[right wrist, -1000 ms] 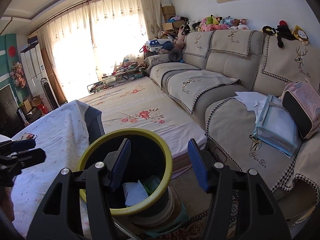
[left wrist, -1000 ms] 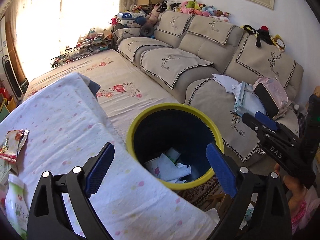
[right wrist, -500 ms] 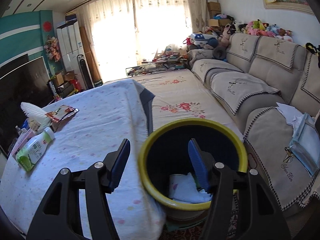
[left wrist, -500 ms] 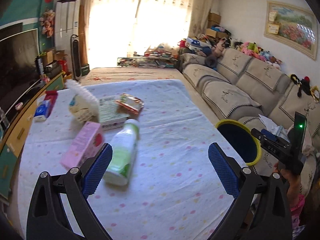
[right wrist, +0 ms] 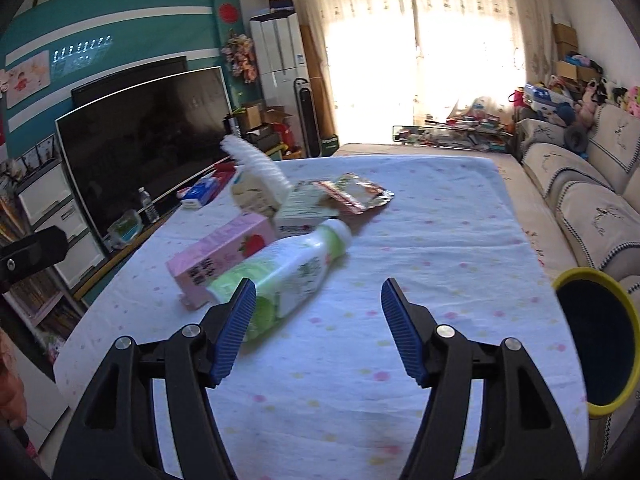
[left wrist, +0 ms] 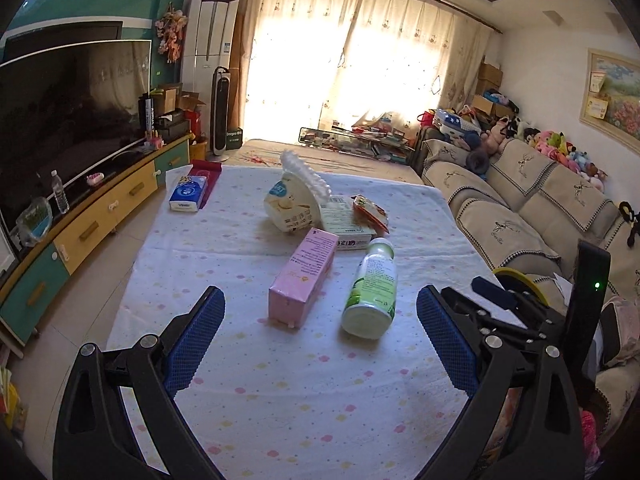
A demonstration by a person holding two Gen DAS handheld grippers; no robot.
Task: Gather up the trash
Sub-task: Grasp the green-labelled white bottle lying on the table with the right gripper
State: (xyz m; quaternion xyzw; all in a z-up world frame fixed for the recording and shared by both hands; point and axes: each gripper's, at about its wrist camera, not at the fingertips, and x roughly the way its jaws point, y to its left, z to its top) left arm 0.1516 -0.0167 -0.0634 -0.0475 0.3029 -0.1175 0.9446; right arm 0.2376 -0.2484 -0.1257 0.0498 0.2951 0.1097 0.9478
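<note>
On the dotted tablecloth (left wrist: 280,392) lie a pink carton (left wrist: 304,276), a green-and-white bottle (left wrist: 372,292) on its side, a white pouch (left wrist: 292,200), a flat box (left wrist: 344,224) and a red snack wrapper (left wrist: 370,210). My left gripper (left wrist: 320,344) is open and empty, above the near table, short of the carton and bottle. My right gripper (right wrist: 318,332) is open and empty; its left finger overlaps the bottle (right wrist: 280,276) in view. The pink carton (right wrist: 220,256) lies beside it. The yellow-rimmed bin (right wrist: 596,340) stands at the table's right.
A tissue pack (left wrist: 188,196) lies at the far left of the table. A TV (left wrist: 68,112) on a low cabinet runs along the left. A beige sofa (left wrist: 520,208) runs along the right. The other gripper's body (left wrist: 532,320) shows at right.
Both grippers have swung left from over the bin to face the table and its trash. Both stay open and empty.
</note>
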